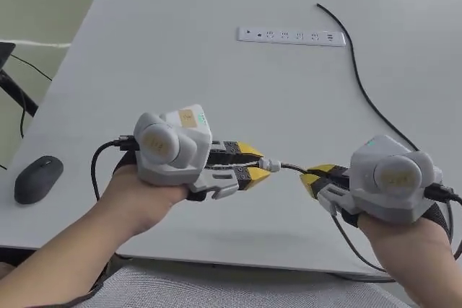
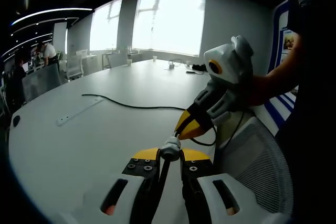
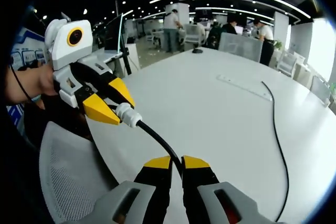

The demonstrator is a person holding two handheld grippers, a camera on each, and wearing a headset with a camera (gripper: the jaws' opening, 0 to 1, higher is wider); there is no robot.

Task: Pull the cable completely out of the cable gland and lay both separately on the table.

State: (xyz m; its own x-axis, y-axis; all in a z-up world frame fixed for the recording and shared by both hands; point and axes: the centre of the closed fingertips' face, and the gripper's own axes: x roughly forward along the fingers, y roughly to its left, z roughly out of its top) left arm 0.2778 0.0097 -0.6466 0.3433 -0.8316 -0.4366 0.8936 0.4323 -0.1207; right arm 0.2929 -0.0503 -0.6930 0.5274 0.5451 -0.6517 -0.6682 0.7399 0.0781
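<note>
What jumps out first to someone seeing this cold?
Two grippers meet tip to tip above the near edge of the table: the left gripper is shut on the white cable gland, the right gripper on the black cable coming out of it. A white power strip lies farther back, a dark mouse at the left edge.

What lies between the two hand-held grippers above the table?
A short stretch of black cable, running from the white cable gland in the left hand-held gripper to the right hand-held gripper; the head view shows it.
</note>
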